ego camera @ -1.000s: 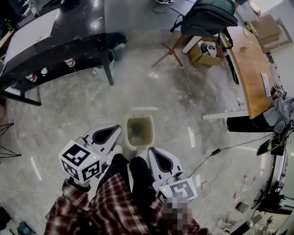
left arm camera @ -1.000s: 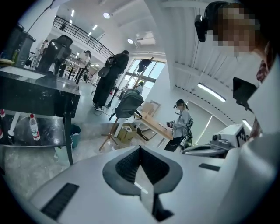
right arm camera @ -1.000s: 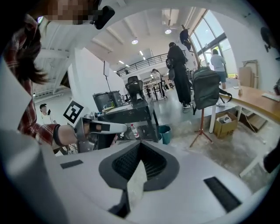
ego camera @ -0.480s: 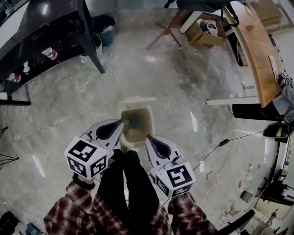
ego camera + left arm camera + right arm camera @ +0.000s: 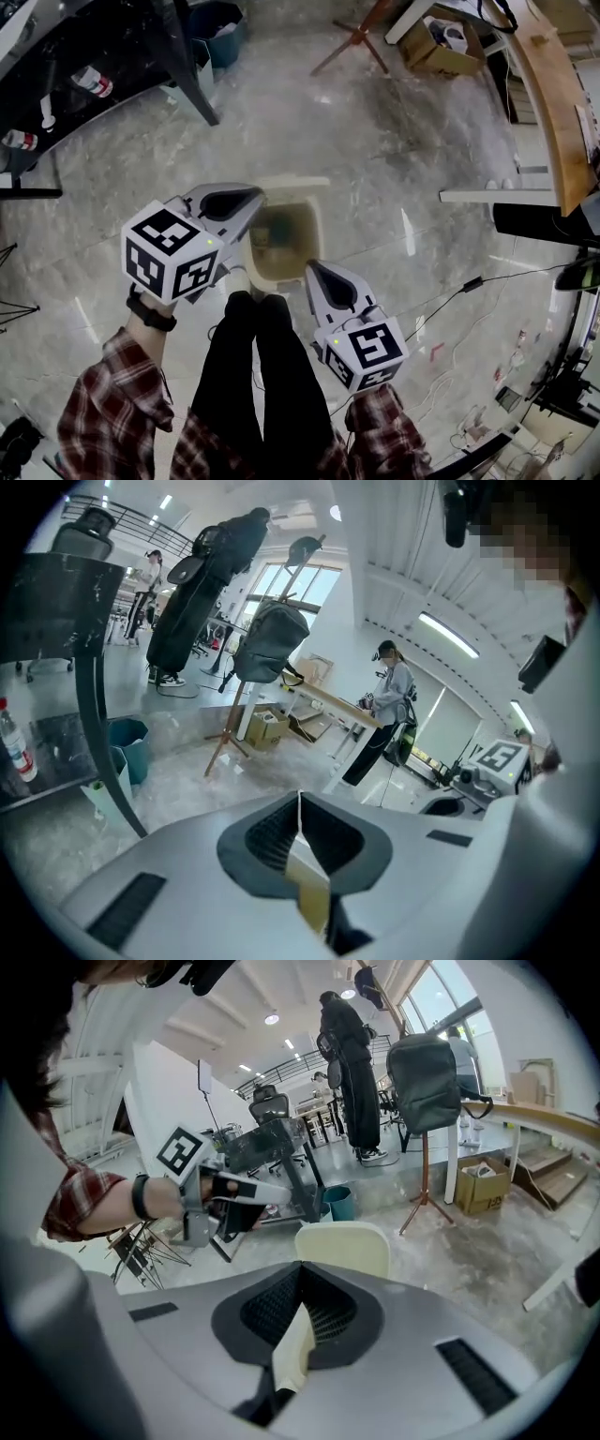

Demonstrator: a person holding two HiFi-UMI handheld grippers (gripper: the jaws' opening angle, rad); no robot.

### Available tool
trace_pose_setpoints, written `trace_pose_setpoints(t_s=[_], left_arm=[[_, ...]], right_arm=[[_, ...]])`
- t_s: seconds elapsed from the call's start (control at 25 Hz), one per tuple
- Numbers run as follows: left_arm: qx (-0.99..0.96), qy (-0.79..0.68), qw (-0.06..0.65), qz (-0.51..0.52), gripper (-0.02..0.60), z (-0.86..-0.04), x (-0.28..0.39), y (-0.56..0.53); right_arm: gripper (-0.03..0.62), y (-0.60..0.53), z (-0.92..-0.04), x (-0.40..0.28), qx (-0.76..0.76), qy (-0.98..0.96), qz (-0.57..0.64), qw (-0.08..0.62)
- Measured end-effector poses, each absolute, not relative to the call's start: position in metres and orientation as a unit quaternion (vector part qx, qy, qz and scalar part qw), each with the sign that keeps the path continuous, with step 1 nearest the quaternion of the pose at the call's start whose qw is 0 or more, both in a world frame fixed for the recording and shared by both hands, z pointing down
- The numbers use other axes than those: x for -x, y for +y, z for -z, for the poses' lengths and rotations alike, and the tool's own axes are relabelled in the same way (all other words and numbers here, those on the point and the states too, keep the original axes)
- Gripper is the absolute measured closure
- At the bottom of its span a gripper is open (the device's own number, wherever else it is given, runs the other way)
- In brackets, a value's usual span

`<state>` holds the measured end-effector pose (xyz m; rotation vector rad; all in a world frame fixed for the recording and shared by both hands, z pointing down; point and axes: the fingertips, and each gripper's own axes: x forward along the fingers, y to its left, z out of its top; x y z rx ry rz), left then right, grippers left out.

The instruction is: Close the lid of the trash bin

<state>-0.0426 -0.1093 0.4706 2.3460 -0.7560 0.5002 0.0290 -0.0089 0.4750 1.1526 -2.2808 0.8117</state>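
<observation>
Trash bin: the cream trash bin stands upright on the floor just ahead of the person's legs. Its mouth faces straight up and is open.
Long axis: the mouth is a rounded rectangle that looks a little longer from the person outward than across. The body's long axis is vertical.
Lid: the lid is raised at the far edge, on the side away from the person. In the right gripper view it stands upright as a pale rounded panel, with its broad face toward the tongs.
Left tongs: the left tongs have their jaws pressed together with nothing between them. The tip is at the bin's far left corner, close beside the lid, and whether it touches cannot be told.
Right tongs: the right tongs are likewise closed and empty. The tip is by the bin's near right rim.
Floor: the floor is grey, marbled and glossy, and a thin cable trails across it at the right.
Room: a black worktop with bottles under it stands at the upper left, with a teal bucket next to it. A cardboard box sits at the top right, and a long wooden worktop runs along the right side. In the left gripper view, a bystander stands by that worktop.
</observation>
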Motion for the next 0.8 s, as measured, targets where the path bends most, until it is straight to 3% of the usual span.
trace_pose_setpoints(t_s=[0.16, 0.28, 0.8], left_arm=[[-0.887, -0.281, 0.297, -0.215, 0.567, -0.482, 0.04, -0.139], [-0.887, -0.259, 0.297, -0.241, 0.466, -0.49, 0.031, -0.15], [-0.865, -0.166, 0.306, -0.362, 0.468, -0.549, 0.029, -0.132]], right_arm=[[0.582, 0.009, -0.492, -0.031, -0.408, -0.824, -0.316, 0.234], [0.582, 0.017, -0.5, -0.034, -0.405, -0.819, -0.335, 0.23], [0.582, 0.023, -0.504, -0.034, -0.398, -0.821, -0.346, 0.219]])
